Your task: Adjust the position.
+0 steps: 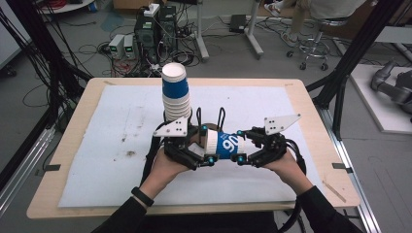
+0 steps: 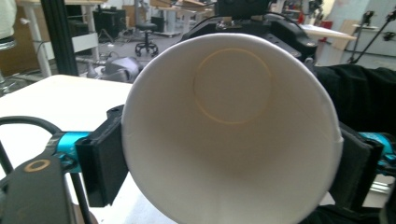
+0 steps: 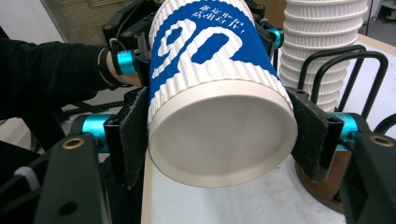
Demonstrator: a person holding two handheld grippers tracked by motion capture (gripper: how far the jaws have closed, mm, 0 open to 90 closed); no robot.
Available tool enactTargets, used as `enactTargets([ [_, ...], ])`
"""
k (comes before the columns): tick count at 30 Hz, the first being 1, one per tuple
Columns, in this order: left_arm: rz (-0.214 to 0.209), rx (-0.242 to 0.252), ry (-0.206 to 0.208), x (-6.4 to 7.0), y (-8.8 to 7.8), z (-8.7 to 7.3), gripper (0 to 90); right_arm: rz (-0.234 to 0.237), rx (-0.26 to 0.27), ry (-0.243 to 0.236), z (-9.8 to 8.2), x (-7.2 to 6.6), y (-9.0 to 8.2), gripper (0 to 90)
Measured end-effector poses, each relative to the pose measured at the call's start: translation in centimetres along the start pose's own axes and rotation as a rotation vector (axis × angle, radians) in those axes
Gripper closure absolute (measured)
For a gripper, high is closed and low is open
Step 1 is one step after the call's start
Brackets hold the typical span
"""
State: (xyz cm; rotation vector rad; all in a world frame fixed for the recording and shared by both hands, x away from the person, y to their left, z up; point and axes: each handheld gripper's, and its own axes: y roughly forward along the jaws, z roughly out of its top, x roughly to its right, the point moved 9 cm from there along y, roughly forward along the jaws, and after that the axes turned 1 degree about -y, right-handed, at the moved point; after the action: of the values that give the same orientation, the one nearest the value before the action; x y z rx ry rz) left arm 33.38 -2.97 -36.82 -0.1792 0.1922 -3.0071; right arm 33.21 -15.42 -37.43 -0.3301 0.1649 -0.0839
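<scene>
A single blue-and-white ribbed paper cup (image 1: 222, 144) is lying on its side in the air just above the middle of the pale wooden desk (image 1: 58, 150), held between the two grippers. Its open mouth is facing nine o'clock in the high view and its flat base is facing three o'clock.

The left gripper (image 1: 206, 145) is coming in from the nine o'clock side. Its black jaws are pinching the cup's rim from both sides; in the left gripper view the white inside of the cup (image 2: 229, 135) is sitting squarely between the two pads, with the round bottom seen deep within.

The right gripper (image 1: 239, 145) is coming in from three o'clock. Its jaws are pressing on the cup near the base, one pad at each side of the ribbed wall, as the right gripper view shows (image 3: 219, 116). The left gripper (image 3: 201, 42) is also showing there, at the far end of the cup.

A tall stack of matching blue-and-white paper cups (image 1: 175, 92) is standing upright just beyond the grippers, toward twelve o'clock, apart from the held cup. In the right gripper view the stack (image 3: 322, 51) is rising at two o'clock behind a black wire holder (image 3: 345, 60).

A white sheet (image 1: 116, 141) is covering most of the desk.
</scene>
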Motion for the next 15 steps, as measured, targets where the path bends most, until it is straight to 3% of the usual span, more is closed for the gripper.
enactTargets([
  [3,-0.009,-0.015,0.003,0.07,-0.08,0.03,18.5,-0.006,-0.002,-0.01,0.02,-0.11,0.01,29.9],
  [8,-0.016,-0.036,0.016,0.15,-0.16,0.08,20.6,0.003,-0.011,0.016,-0.15,-0.13,0.08,28.4],
  [15,-0.03,-0.046,0.001,0.17,-0.25,0.07,21.5,-0.009,-0.047,-0.008,-0.38,-0.23,0.39,28.1],
])
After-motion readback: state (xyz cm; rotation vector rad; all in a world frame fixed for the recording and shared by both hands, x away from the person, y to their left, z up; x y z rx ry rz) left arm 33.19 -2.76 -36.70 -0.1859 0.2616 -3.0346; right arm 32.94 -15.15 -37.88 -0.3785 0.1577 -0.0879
